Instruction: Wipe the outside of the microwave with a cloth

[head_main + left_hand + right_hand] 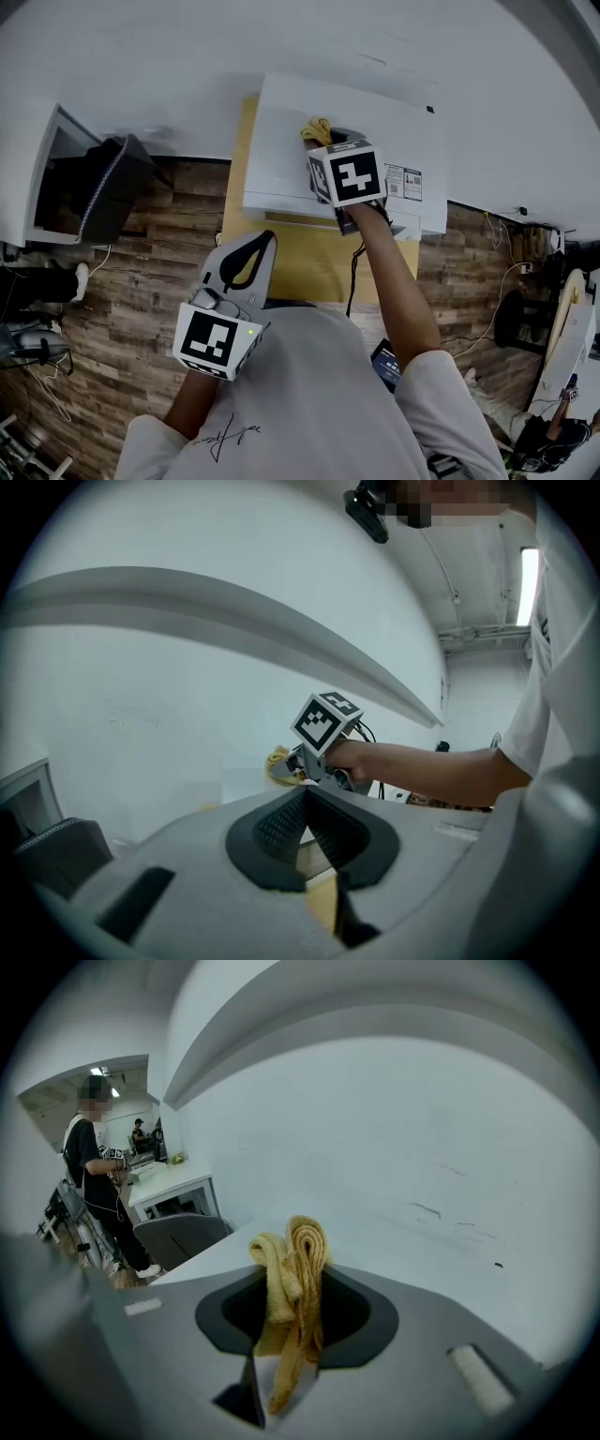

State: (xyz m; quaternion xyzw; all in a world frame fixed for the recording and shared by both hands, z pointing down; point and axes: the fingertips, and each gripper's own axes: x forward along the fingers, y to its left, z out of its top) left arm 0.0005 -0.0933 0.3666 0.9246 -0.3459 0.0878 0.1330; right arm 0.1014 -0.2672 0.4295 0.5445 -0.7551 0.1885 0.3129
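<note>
The white microwave (pixel 281 150) stands on a yellow-topped table (pixel 309 267) against the wall. My right gripper (pixel 323 139) reaches over its top, shut on a folded yellow cloth (pixel 315 129) that sticks up between the jaws (pixel 298 1269). The cloth (pixel 278 763) also shows small in the left gripper view, beside the right gripper's marker cube (pixel 325 720). My left gripper (pixel 251 251) hangs back near my body, over the table's front edge, jaws together with nothing between them (pixel 305 832). The microwave's white top (pixel 394 1232) fills the right gripper view.
A dark chair (pixel 112 187) and a white desk (pixel 42 178) stand at the left on the wood floor. A person (pixel 94 1171) stands far left in the right gripper view. Cables (pixel 497 281) and gear lie on the floor at the right.
</note>
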